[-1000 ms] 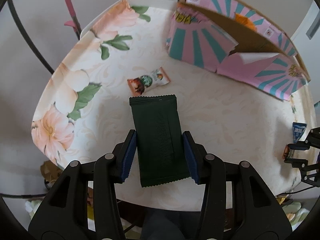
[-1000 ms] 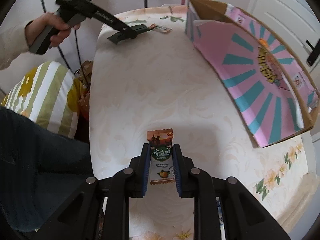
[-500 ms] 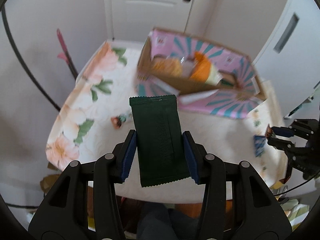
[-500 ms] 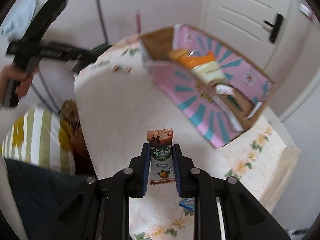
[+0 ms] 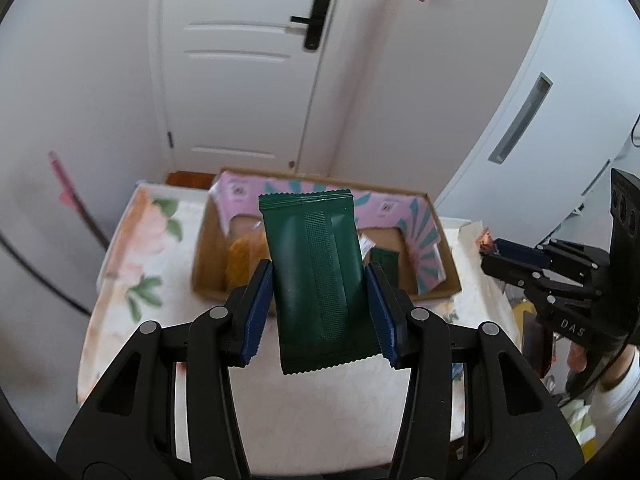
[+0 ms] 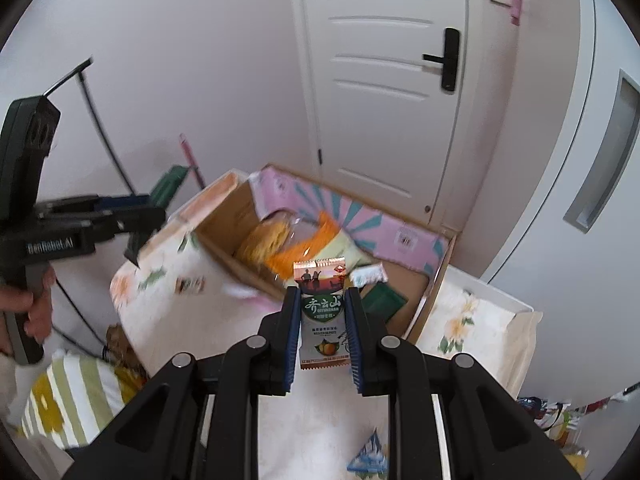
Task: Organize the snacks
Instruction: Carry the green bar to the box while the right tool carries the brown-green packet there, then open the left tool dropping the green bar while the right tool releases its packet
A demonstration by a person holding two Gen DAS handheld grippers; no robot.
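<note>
My left gripper (image 5: 318, 280) is shut on a dark green snack packet (image 5: 316, 276) and holds it high above the table, in front of the pink and teal cardboard box (image 5: 424, 280). My right gripper (image 6: 323, 308) is shut on a small white and orange snack packet (image 6: 322, 316), held above the table near the same box (image 6: 400, 236). The box holds orange and yellow bags (image 6: 280, 244) and a green packet (image 6: 384, 300). The right gripper also shows in the left wrist view (image 5: 516, 256), the left gripper in the right wrist view (image 6: 120, 216).
A small snack packet (image 6: 190, 285) lies on the floral tablecloth (image 6: 168, 280) left of the box. A blue packet (image 6: 370, 454) lies near the table's front. A white door (image 5: 240, 60) stands behind the table, a striped cushion (image 6: 68, 396) to the left.
Both grippers have risen high above the table with their packets and now look down into the open box. The box interior has come into view.
</note>
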